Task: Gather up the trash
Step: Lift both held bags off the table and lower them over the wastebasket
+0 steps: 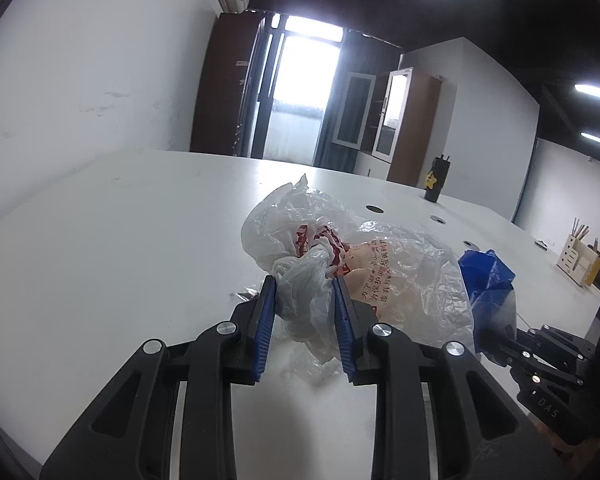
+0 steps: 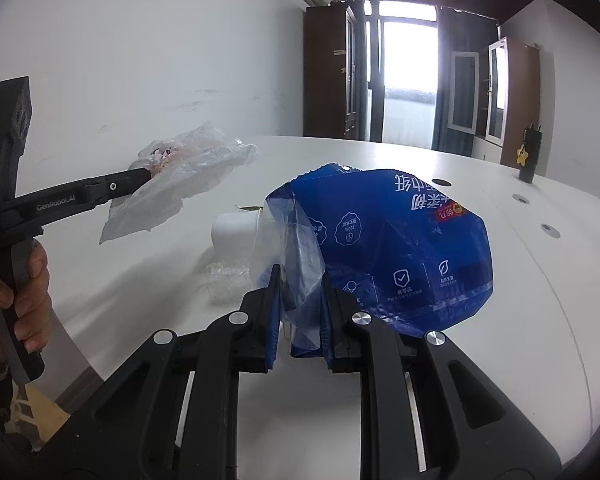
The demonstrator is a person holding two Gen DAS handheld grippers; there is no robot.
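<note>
While your left claw (image 1: 305,288) pinches the bunched neck of the clear plastic bag (image 1: 356,256), that bag hangs off the pads, and in the right wrist view it looks lifted clear of the tabletop (image 1: 120,240). Red print and Chinese text show through the film.

Your right claw (image 2: 300,284) is pressed onto the thin clear flap of the blue tissue wrapper (image 2: 388,248). The wrapper body balloons out ahead and to the right of the fingers; whether its underside touches the tabletop, I cannot tell.

Outward from the right claw: a white paper roll (image 2: 236,232) lies just beyond the wrapper's left edge, a crumpled clear film scrap (image 2: 224,280) sits on the tabletop near it, and a small dark bit (image 2: 249,208) lies behind the roll.

Farther out: a black bottle with a yellow star (image 1: 437,182) stands at the far edge, well apart, and a wooden organizer (image 1: 578,258) at far right.

Progress, my read: two pieces in hand, neither binned, no bin in view. Roll, film scrap and small bit left to pick up. Roughly halfway at best.
</note>
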